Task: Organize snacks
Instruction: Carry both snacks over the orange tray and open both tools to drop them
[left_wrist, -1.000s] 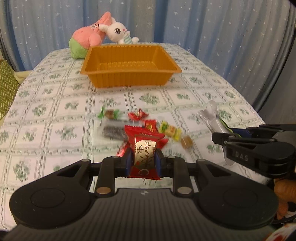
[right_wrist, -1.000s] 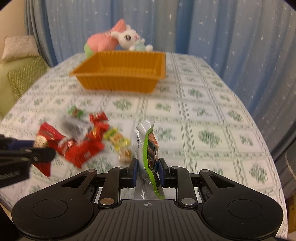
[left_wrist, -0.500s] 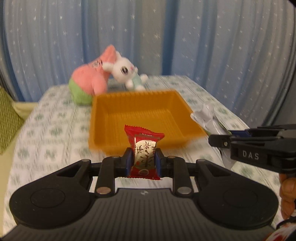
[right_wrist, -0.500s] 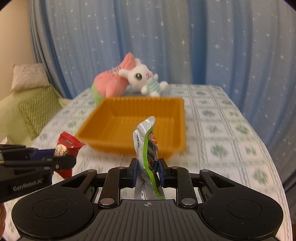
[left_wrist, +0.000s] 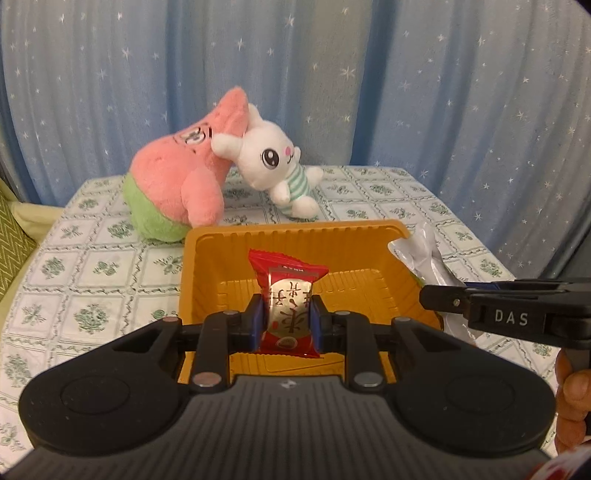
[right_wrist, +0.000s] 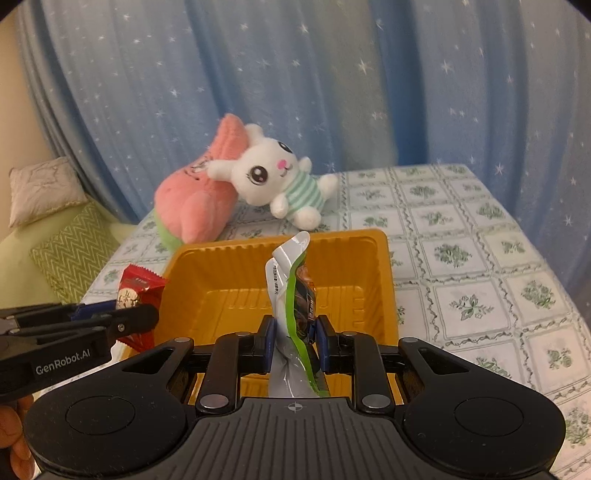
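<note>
Both over the orange tray (left_wrist: 207, 258) near the desk's far edge: left hand-held gripper (left_wrist: 286, 325) pinching red candy (left_wrist: 290, 302), right hand-held gripper (right_wrist: 293, 339) pinching green packet (right_wrist: 291, 291). Best lowered inside the rim before letting go.

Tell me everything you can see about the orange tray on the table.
The orange tray is a shallow rectangular tub, plastic by its look, with ribbed sloping walls, a flat rim and a ridged floor. It sits level on the green-patterned tablecloth, just in front of two plush toys. What shows of its inside is empty. Both tongs hold wrapped snacks above it, not touching it.
</note>
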